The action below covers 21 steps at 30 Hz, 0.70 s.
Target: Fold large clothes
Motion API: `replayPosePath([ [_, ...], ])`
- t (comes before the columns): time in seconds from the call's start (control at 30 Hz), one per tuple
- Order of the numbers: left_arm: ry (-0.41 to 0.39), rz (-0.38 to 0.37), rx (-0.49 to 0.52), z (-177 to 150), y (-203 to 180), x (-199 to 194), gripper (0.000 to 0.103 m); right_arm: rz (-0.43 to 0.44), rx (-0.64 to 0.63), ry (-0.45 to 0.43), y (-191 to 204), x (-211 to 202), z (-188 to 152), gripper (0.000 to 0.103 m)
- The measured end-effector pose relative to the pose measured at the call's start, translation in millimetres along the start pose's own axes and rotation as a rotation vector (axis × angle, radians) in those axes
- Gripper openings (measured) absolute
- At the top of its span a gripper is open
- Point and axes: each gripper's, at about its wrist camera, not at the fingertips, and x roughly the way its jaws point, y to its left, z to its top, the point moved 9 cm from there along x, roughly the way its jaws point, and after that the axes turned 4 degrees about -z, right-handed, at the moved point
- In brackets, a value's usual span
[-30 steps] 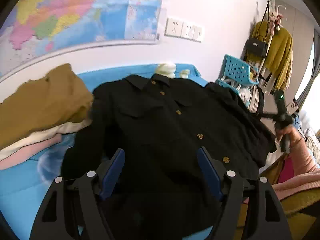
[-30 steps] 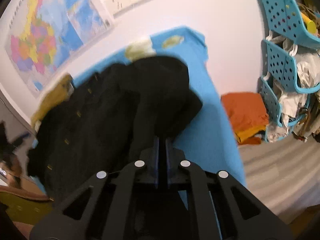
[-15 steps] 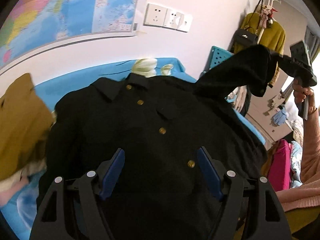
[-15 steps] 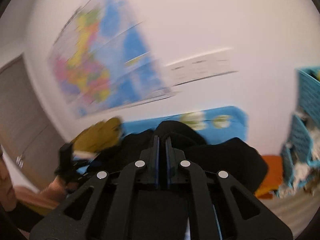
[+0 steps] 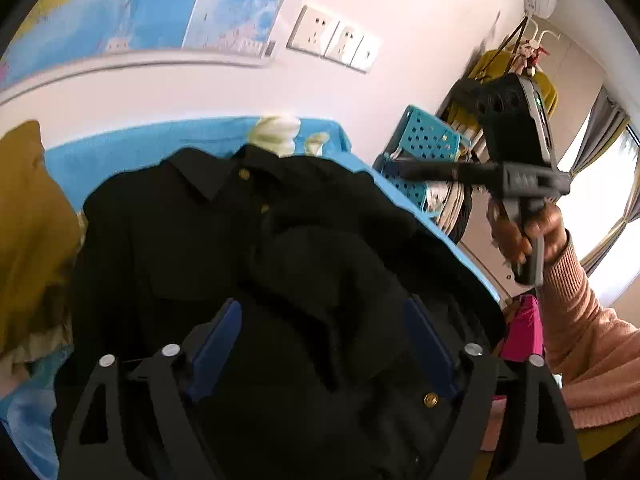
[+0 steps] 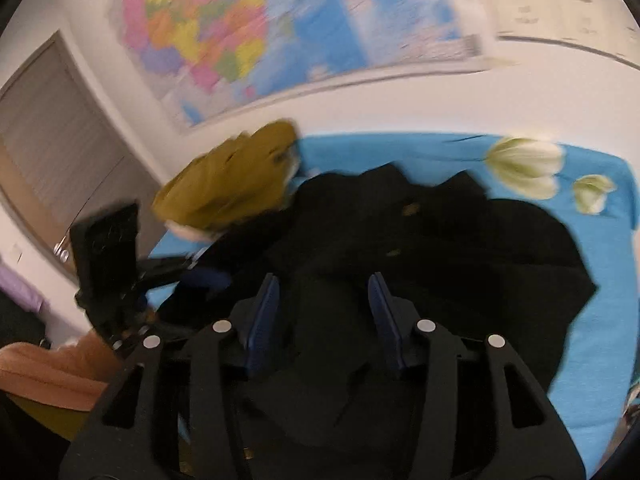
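A black button-up jacket [image 5: 192,248] lies front up on the blue sheet [image 5: 132,152], collar toward the wall. Its right sleeve [image 5: 332,272] lies folded across the chest. My left gripper [image 5: 320,344] is open and empty, low over the jacket's lower front. My right gripper [image 6: 322,312] is open and empty above the folded sleeve; the jacket [image 6: 460,248] spreads below it. The right gripper's body [image 5: 516,160] shows at the right of the left wrist view, raised off the bed.
A stack of folded clothes with a mustard garment [image 5: 28,232] on top lies left of the jacket. Teal baskets [image 5: 424,148] and a coat rack [image 5: 516,68] stand right of the bed. A wall map [image 6: 280,28] hangs behind.
The right gripper carried the right sleeve up and over the jacket's front, then opened and let it go. The sleeve now lies on the chest. The left gripper stayed open.
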Motion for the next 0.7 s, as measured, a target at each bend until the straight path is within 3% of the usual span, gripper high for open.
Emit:
replayPosePath([
  [0.07,0.023,-0.006,0.007,-4,-1,7,0.088,-0.059,0.051,-0.046,-31,-17,0,0.053],
  [0.17,0.083,-0.042,-0.008,-11,-5,24,0.09,-0.247,0.139,-0.058,-98,-29,-12,0.063],
  [0.3,0.172,-0.058,-0.025,-20,-9,51,0.09,-0.267,0.3,0.018,-158,-11,-45,0.064],
  [0.4,0.233,-0.061,-0.049,-27,-8,69,0.086,-0.222,0.358,0.043,-168,9,-56,0.064],
  [0.43,0.247,-0.061,-0.053,-29,-7,74,0.077,-0.202,0.366,0.048,-168,15,-59,0.063],
  [0.47,0.261,-0.041,-0.052,-31,-4,77,0.06,-0.171,0.362,0.049,-165,20,-59,0.058],
  [0.5,0.267,-0.019,-0.044,-32,-2,79,0.052,-0.144,0.353,0.048,-159,24,-58,0.044],
  [0.53,0.265,-0.012,-0.031,-30,-1,78,0.034,-0.123,0.34,0.049,-156,28,-56,0.034],
  [0.57,0.254,-0.018,-0.035,-28,0,76,0.009,-0.116,0.336,0.048,-156,29,-54,0.017],
  [0.63,0.244,-0.016,-0.045,-21,5,68,0.007,-0.093,0.337,0.023,-157,24,-47,0.01],
  [0.7,0.175,0.053,0.004,-1,16,48,0.007,-0.106,0.323,-0.024,-158,10,-38,0.008],
])
